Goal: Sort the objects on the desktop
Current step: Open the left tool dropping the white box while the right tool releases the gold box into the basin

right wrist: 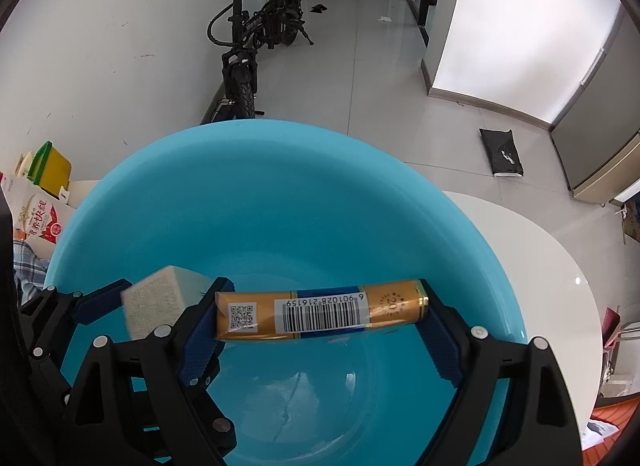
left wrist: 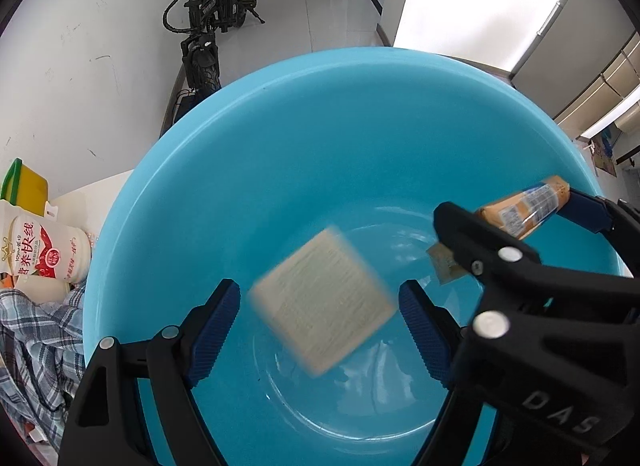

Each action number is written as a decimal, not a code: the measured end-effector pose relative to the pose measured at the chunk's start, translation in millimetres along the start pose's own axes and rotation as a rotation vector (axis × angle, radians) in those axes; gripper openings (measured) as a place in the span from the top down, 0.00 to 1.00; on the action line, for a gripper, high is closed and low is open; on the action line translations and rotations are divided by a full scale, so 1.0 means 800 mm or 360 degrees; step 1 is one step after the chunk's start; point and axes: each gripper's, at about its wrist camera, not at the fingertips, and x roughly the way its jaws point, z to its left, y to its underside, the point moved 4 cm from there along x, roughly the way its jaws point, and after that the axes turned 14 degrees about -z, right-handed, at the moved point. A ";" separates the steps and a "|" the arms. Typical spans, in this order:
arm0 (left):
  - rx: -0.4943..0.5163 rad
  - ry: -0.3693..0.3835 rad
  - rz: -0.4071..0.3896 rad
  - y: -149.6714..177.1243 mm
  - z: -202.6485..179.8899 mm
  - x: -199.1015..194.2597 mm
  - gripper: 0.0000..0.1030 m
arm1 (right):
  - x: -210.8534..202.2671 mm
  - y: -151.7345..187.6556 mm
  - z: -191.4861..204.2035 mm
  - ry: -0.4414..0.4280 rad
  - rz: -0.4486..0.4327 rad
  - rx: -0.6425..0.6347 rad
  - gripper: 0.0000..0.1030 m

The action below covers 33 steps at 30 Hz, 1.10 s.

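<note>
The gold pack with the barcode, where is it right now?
The gold pack lies crosswise between the right gripper's pads, over the blue basin, right of the beige box.

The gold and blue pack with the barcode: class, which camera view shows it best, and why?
The right wrist view: the gold and blue pack lies side-on between the right tool's pads, barcode readable. The left wrist view shows only its foreshortened end, at the frame's right edge.

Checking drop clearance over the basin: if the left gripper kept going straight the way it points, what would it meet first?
Probably the blurred beige box between the left gripper's open jaws, apparently untouched; beyond it, the blue basin's floor. Depth is unclear.
</note>
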 end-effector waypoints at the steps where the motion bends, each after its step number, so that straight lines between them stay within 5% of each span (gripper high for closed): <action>1: 0.0003 0.0005 0.0002 0.001 0.001 -0.003 0.18 | -0.002 -0.001 -0.002 -0.0012 -0.0006 0.0013 0.16; 33: 0.0043 -0.0035 -0.0077 0.000 0.013 -0.033 0.18 | -0.011 0.000 -0.007 -0.0007 0.0012 0.0087 0.13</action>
